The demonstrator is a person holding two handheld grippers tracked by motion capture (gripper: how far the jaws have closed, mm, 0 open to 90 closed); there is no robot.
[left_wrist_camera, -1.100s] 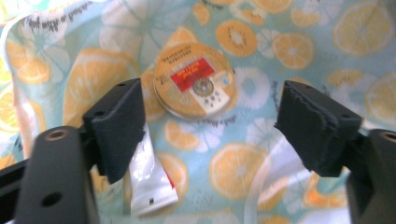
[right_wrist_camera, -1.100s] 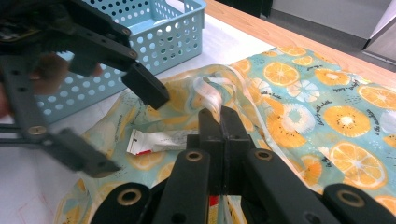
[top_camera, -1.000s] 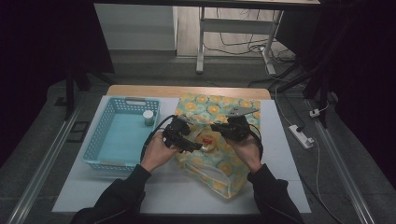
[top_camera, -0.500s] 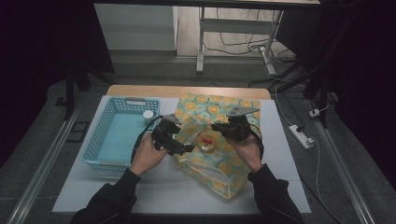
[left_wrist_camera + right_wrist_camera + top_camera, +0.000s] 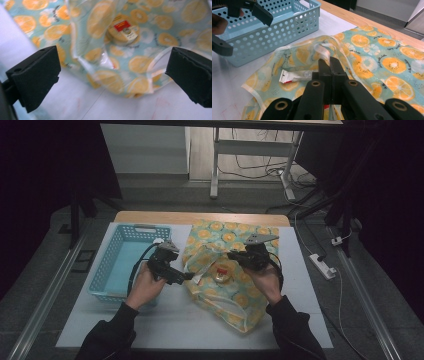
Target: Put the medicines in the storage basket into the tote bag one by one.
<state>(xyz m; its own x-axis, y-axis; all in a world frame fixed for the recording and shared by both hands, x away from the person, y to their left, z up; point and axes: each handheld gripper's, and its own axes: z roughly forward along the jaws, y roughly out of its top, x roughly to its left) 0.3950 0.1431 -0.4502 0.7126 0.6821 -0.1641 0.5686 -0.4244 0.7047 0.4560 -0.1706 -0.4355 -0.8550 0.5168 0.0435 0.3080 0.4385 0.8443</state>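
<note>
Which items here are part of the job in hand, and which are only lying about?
In use:
- orange-print bag, its rim pinched in the shut right tool
- jar inside the bag
- tube inside the bag
- left tool, open beside the bag
- blue basket

Lying about:
- power strip on the floor
- table legs beyond

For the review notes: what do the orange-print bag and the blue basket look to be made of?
The orange-print bag looks like clear, glossy soft plastic film: a jar and a small tube show through its wall, and it creases and catches highlights. The blue basket looks like rigid moulded plastic with a matte finish, its walls pierced by even rows of round holes.
</note>
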